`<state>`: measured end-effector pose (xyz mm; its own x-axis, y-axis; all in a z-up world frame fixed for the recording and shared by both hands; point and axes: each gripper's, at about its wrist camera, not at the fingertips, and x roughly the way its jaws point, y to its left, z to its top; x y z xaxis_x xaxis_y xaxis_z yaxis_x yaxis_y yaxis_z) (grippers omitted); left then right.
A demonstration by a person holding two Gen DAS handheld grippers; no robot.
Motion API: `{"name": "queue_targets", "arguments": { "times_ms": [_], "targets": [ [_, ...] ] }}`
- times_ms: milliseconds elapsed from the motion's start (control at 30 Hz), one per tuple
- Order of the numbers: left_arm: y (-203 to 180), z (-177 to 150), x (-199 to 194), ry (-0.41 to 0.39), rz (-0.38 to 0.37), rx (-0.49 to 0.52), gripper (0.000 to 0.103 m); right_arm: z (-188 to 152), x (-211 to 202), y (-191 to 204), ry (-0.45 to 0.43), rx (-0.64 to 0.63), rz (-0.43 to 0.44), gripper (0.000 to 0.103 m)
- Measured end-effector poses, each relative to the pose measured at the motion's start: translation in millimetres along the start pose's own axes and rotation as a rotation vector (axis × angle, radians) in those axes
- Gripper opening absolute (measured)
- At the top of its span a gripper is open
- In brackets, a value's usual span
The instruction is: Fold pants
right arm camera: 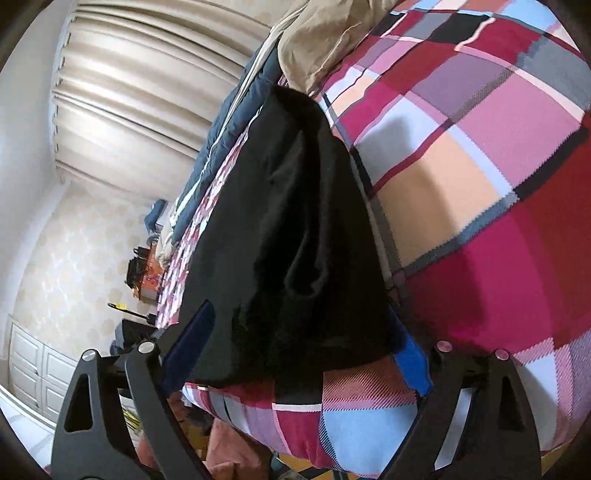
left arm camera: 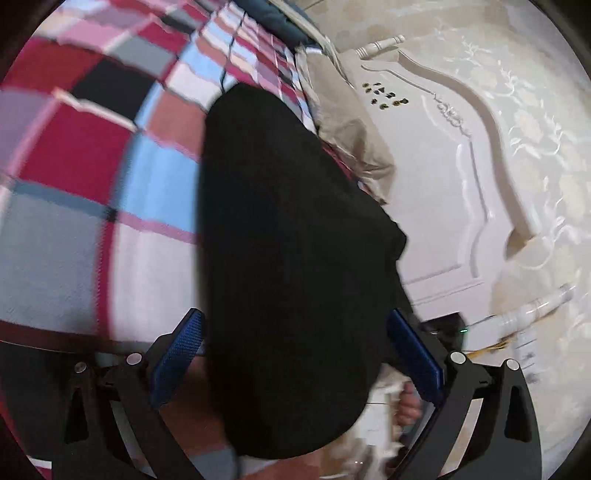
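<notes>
The black pants (left arm camera: 288,258) lie on a plaid bedspread (left arm camera: 74,155) and run from my left gripper (left arm camera: 295,350) toward the far end of the bed. The left jaws are wide open, with the blue pads (left arm camera: 177,354) on either side of the near end of the pants. In the right wrist view the pants (right arm camera: 280,236) lie along the bed's edge on the plaid bedspread (right arm camera: 480,184). My right gripper (right arm camera: 303,354) is open, its blue pads (right arm camera: 410,362) straddling the near end of the pants. Neither gripper pinches the cloth.
A tan garment (left arm camera: 347,122) lies beyond the pants; it also shows in the right wrist view (right arm camera: 325,33). A white carved headboard (left arm camera: 443,147) stands at the right. Curtains (right arm camera: 140,85), a white cabinet (right arm camera: 37,376) and floor clutter (right arm camera: 147,266) lie left of the bed.
</notes>
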<state>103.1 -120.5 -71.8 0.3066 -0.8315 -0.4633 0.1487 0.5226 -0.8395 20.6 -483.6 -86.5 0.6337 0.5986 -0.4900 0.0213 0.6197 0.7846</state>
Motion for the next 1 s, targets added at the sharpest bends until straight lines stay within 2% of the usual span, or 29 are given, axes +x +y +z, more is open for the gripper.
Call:
{"name": "queue_targets", "arguments": {
  "times_ms": [100,133,167,233,367,700,1000],
  "targets": [
    [-0.1,1.0,5.5,0.001,0.014,-0.007,0.097,-0.6,3.1,1.9,0.008,-0.022,-0.030,0.086],
    [-1.7,0.5,5.8,-0.007,0.020,0.000,0.095,-0.1,4.5,1.7,0.014,-0.029,-0.051,0.077],
    [-2.5,0.3,5.7,-0.010,0.043,0.007,0.077,-1.3,6.1,0.6,0.017,-0.034,-0.069,0.068],
    [-1.0,-0.4,10.2,0.006,0.128,0.030,0.058,-1.1,8.3,-1.6,0.024,-0.032,-0.058,0.059],
    [-3.4,-2.2,8.8,0.005,0.176,0.091,0.048,-1.8,10.8,-0.9,0.023,-0.030,-0.044,0.050],
    [-8.3,-3.3,-7.0,-0.049,0.270,0.143,0.043,-7.0,24.3,13.6,0.030,-0.042,-0.029,0.046],
    [14.6,-1.2,-59.7,-0.129,0.333,0.132,0.043,-21.3,70.5,47.2,0.097,-0.074,0.027,0.046]
  ]
}}
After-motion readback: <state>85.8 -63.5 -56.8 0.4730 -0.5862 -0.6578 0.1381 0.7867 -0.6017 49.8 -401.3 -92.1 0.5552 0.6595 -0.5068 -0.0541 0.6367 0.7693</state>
